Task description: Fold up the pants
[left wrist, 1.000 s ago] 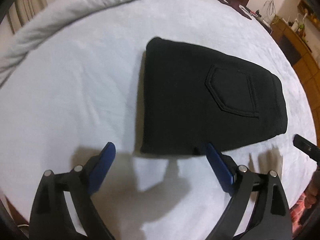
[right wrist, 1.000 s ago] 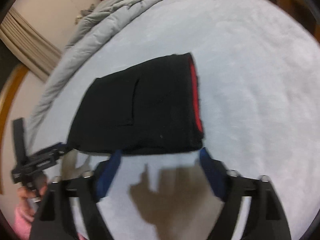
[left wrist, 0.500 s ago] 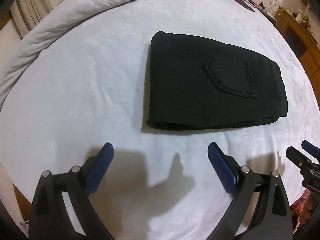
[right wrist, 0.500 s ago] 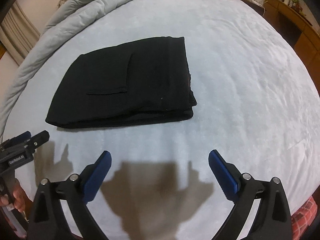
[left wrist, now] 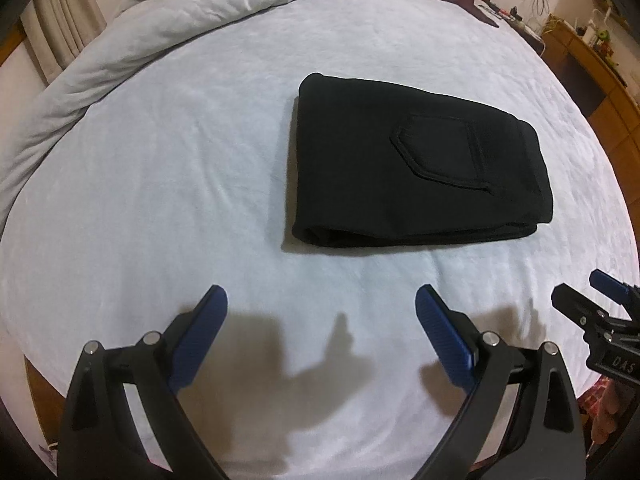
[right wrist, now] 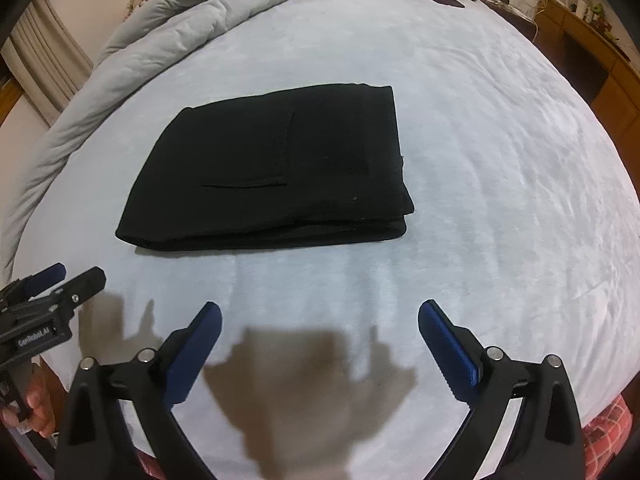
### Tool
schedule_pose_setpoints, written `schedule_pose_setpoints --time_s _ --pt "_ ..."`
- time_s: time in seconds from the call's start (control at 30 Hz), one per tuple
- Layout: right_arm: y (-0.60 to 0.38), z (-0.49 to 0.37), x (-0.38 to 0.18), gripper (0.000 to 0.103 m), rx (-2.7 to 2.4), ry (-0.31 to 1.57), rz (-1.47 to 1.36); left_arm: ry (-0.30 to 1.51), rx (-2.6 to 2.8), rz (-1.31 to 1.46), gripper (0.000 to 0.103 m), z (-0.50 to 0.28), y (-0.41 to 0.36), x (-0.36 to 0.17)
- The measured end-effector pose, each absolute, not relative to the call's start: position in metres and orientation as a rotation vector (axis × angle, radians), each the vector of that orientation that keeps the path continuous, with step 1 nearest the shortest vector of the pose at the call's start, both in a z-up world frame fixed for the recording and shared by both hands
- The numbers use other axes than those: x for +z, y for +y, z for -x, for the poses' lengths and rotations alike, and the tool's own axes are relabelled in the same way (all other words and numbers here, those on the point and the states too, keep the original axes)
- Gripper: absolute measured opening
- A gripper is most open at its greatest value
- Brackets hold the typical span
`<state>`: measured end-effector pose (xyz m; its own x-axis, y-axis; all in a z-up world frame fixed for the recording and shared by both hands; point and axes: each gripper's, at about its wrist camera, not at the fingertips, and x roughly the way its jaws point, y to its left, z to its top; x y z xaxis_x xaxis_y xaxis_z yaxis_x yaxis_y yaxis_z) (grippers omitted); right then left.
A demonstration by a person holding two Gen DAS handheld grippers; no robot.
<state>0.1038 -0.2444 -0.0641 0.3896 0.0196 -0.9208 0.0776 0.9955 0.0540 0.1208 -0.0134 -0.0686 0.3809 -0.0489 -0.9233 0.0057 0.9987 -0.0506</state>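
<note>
Bed (left wrist: 160, 184) bears folded pants (left wrist: 416, 172); left hand-held gripper (left wrist: 320, 312), right hand-held gripper (right wrist: 320, 320) spread, apart.

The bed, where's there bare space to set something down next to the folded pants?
The bed sheet is bare right of the folded pants, out to the mattress edge. A bare strip also runs between the pants and both open tools, left tool and right tool. Left of the pants is bare up to the crowded far-left side, where the bunched grey duvet lies.

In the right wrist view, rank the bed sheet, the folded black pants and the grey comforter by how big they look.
1. Bed sheet, fills most of the view.
2. Folded black pants and grey comforter: similar apparent area, and the comforter is farther and cut off, so no ranking.
</note>
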Motion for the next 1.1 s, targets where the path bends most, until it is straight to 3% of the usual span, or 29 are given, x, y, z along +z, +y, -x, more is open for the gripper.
schedule_pose_setpoints --time_s 1.1 --pt "-0.251 -0.105 -0.078 0.099 -0.078 1.223 -0.092 1.186 -0.046 0.051 0.095 -0.121 -0.021 -0.068"
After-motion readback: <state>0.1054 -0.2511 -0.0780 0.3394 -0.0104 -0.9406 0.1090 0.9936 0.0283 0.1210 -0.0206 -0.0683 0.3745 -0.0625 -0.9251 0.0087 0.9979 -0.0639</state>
